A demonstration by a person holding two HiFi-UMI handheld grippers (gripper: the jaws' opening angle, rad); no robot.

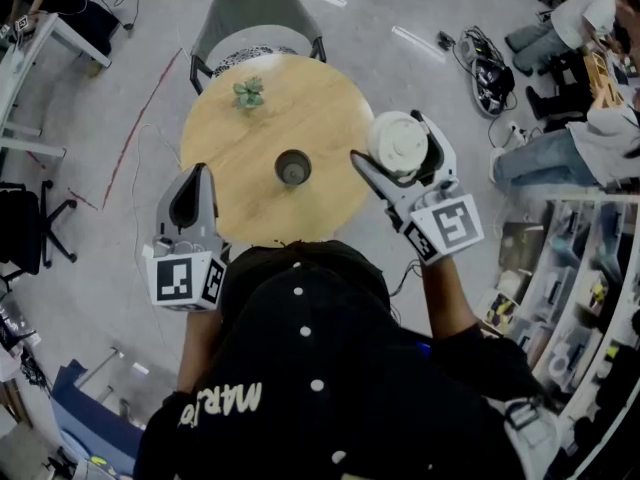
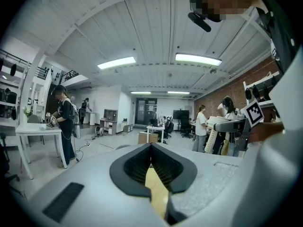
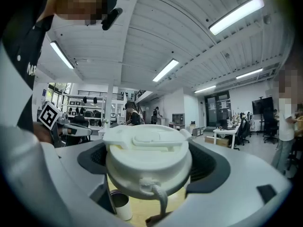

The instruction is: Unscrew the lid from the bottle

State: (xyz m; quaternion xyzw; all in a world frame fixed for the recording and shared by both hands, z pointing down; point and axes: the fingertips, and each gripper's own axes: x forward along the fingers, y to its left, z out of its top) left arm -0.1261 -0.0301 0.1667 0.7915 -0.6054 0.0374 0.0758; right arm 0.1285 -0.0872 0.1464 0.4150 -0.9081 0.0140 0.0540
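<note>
Two hand-held grippers are in view over one round, light wooden surface (image 1: 325,103).

Left side: the left hand-held gripper (image 1: 204,172) is raised at the near-left edge of the surface, and its cube with square markers (image 1: 187,280) faces the head view. In its own view (image 2: 151,147) the grey jaws meet at the tips. Nothing is between them. Only a sliver of the pale wood shows through the hollow behind the dark pads (image 2: 135,167). It touches neither the bottle nor the lid.

Middle: the small white bottle with the dark open mouth (image 1: 292,168) stands upright near the centre of the surface, uncapped and free of both grippers. The right gripper view catches it low and left (image 3: 117,206), below the lid and well apart from it. Beyond the bottle a small green plant (image 1: 249,93) sits toward the far edge. A grey shell chair (image 1: 255,13) is drawn up to the surface behind the plant.

Right side: the right hand-held gripper (image 1: 388,136) is held above the right edge of the surface, clamped on the round white plastic lid (image 1: 398,148). Its own view (image 3: 150,145) shows the pads pressing the lid (image 3: 147,162) from both sides. The lid sits level, with a moulded flip spout on top and a short white cord (image 3: 160,200) hanging from its lower rim. The marker cube (image 1: 452,226) of this gripper lies toward the wearer.

Off to the right, seated people (image 1: 560,148) and shelving (image 1: 585,298) line the room.
</note>
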